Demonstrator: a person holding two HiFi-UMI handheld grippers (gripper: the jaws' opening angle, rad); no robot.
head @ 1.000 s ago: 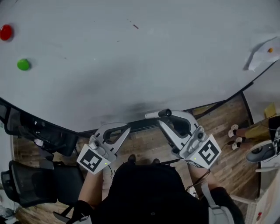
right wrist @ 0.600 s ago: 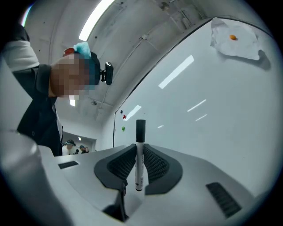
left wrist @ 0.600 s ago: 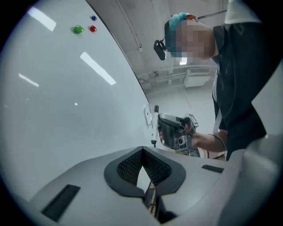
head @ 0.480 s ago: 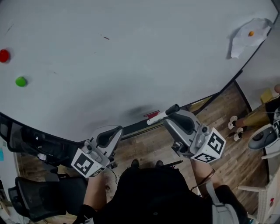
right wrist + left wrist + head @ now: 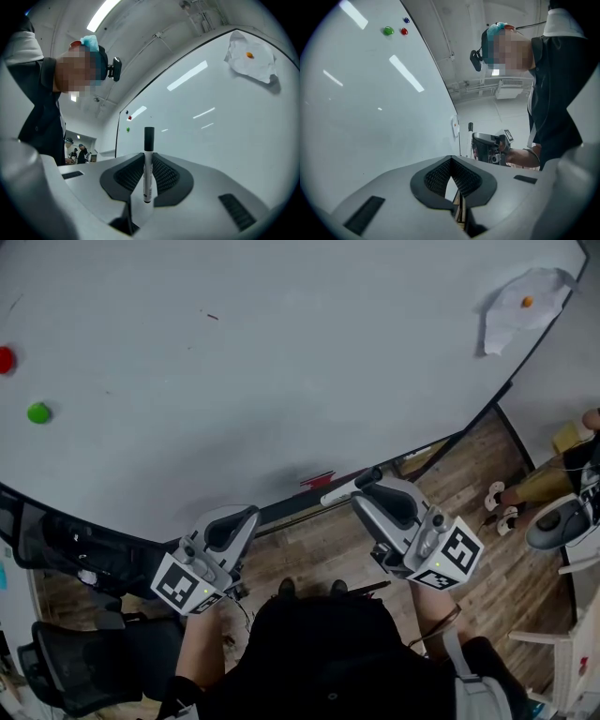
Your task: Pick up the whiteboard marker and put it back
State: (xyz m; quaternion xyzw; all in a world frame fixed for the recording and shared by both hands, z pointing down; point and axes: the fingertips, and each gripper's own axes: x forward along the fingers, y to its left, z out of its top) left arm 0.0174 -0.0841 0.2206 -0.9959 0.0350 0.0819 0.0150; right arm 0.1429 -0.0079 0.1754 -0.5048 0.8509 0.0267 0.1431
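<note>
1. Whiteboard marker (image 5: 148,164), white-barrelled with a black cap, stands pinched between the ribbed black pads of the right claw (image 5: 364,491). The jaws are closed on the lower part of its barrel. The capped end sticks out past their tips.
2. Seen from the head view, the marker lies slanted at the bottom edge of the large white whiteboard (image 5: 281,352), right of that edge's middle. It lies over the black ledge that runs along the edge. Whether it touches the ledge cannot be told.
3. A small red object (image 5: 317,479) sits at the same bottom edge, just beside the marker's uncapped end.
4. The left claw (image 5: 451,161) is held further left and below the bottom edge, apart from the board. Its jaws are closed together with nothing between them.
5. Near the board's left edge are a round green magnet (image 5: 38,412) and, above it, a round red magnet (image 5: 5,359).
6. At the top right corner a crumpled white sheet (image 5: 520,320) is pinned to the board under a small orange magnet (image 5: 527,302).
7. Below the board lies a brown wood-plank floor (image 5: 319,545), with a black mesh office chair (image 5: 84,662) at its left.
</note>
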